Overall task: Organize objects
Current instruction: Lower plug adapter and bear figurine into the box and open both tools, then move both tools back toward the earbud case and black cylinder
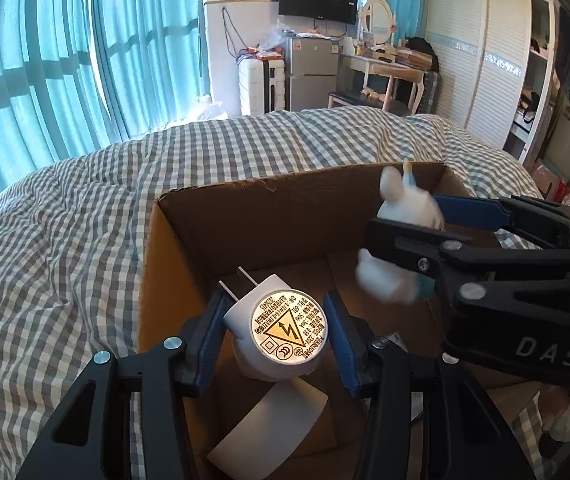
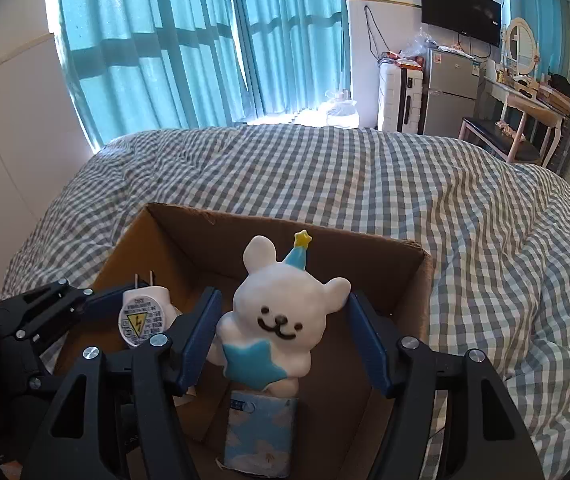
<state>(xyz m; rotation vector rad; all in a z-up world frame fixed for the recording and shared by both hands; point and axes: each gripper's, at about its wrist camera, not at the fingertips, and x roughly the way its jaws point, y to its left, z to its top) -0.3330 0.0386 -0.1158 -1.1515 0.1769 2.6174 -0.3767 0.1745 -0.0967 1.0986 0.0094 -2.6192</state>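
We worked over a checked bedspread (image 2: 365, 184) where one cardboard box (image 2: 205, 236) sat open beneath both sets of fingers. Our right gripper (image 2: 285, 340) stood spread, one bear figurine (image 2: 281, 312) between its fingers, whether touching we could not tell. Our left gripper (image 1: 275, 332) flanked one white plug (image 1: 281, 330); its grasp was unclear. One patterned packet (image 2: 259, 436) lay below the bear.
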